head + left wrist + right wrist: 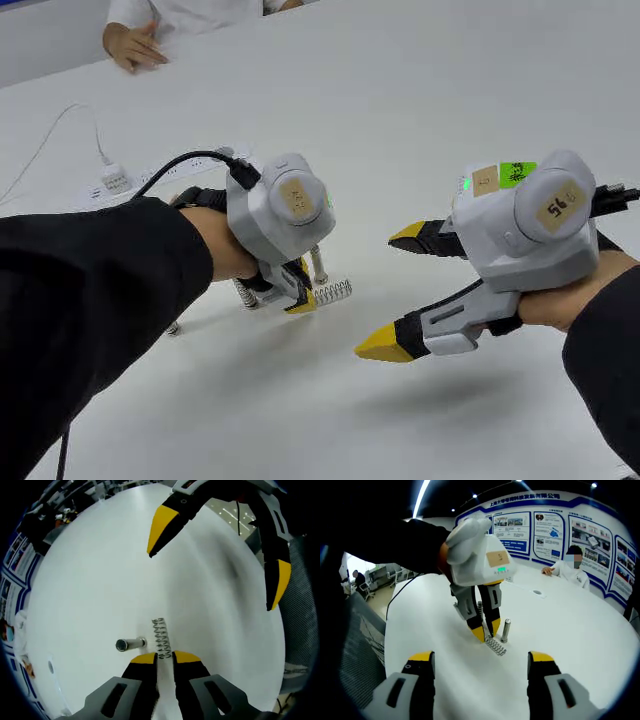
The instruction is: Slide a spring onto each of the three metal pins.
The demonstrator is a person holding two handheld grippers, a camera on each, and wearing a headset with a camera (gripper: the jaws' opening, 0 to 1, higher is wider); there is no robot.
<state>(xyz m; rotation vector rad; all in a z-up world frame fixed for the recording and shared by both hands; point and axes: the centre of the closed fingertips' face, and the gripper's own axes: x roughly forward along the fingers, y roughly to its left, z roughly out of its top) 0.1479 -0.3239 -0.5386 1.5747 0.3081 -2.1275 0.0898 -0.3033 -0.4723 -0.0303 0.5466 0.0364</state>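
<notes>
Nearest us, at 8 o'clock in the head view, a dark sleeve [90,290] leads to the left gripper [300,298], whose jaws are pinching one end of a spring [334,291]. The rest of the coil sticks out free toward 3 o'clock, low over the white table [420,110]. We judge the end-grip deliberate: it leaves the bore and most of the length clear to pass over a pin. In the left gripper view a bare metal pin [129,643] stands just beside the gripped end, at 9 o'clock of it and apart from the coil. The spring is therefore beside the pin, not on it, and lies across the pin's axis. We judge it must be tipped up and brought over the top before it can slide down. The right gripper [392,290], at 3 o'clock in the head view, has its jaws spread wide and holds nothing, well apart from the work, presumably in reserve to steady pin or coil. At 9 o'clock of the left gripper something coiled [244,294] shows; we cannot tell whether it is a pin already fitted.
</notes>
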